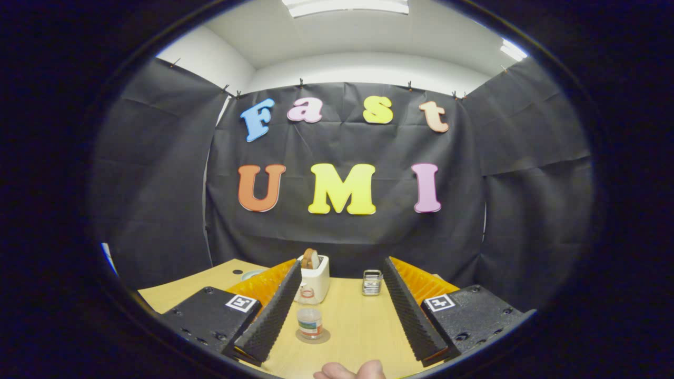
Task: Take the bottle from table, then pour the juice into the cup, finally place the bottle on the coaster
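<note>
Your gripper (pixel 337 310) fingers spread wide, gripping nothing; bottle (pixel 309 316) upright on coaster (pixel 313 337) between them, toward 11 o'clock.

— How did the gripper (pixel 339 310) look?
— Two long fingers (pixel 271 316) with ribbed pads stood wide apart. Each sat on a black block (pixel 210 318) with screws and a square black-and-white marker (pixel 241 303).
— And the person?
— A bare fingertip (pixel 350 371) showed.

Bright ceiling lights (pixel 347 6) overhead light the scene evenly; sharp centre, fisheye bending toward the edges.
</note>
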Available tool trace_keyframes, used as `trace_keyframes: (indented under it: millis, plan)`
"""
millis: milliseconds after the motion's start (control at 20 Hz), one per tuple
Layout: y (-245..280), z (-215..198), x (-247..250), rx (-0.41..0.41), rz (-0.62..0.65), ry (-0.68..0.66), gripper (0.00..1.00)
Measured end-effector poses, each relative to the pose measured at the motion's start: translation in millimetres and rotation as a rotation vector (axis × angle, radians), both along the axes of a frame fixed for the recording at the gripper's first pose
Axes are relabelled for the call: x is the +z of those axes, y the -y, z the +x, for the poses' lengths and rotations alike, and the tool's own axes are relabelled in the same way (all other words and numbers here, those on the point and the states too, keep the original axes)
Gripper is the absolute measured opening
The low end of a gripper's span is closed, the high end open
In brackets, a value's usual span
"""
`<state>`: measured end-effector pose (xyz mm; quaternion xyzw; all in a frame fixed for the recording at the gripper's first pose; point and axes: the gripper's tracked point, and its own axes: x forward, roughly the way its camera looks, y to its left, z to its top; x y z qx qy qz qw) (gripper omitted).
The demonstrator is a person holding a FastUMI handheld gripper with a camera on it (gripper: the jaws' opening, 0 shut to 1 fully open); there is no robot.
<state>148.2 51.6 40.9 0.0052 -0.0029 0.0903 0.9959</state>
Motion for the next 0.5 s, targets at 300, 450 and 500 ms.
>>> trace_keyframes:
  millis: [300, 450, 500]
  plan:
    - [29, -76, 5, -0.055, 0.019, 0.007, 1.00]
    - [38, -98, 2, -0.062, 0.031, 0.008, 1.00]
    - [40, -104, 1, -0.059, 0.025, 0.012, 1.00]
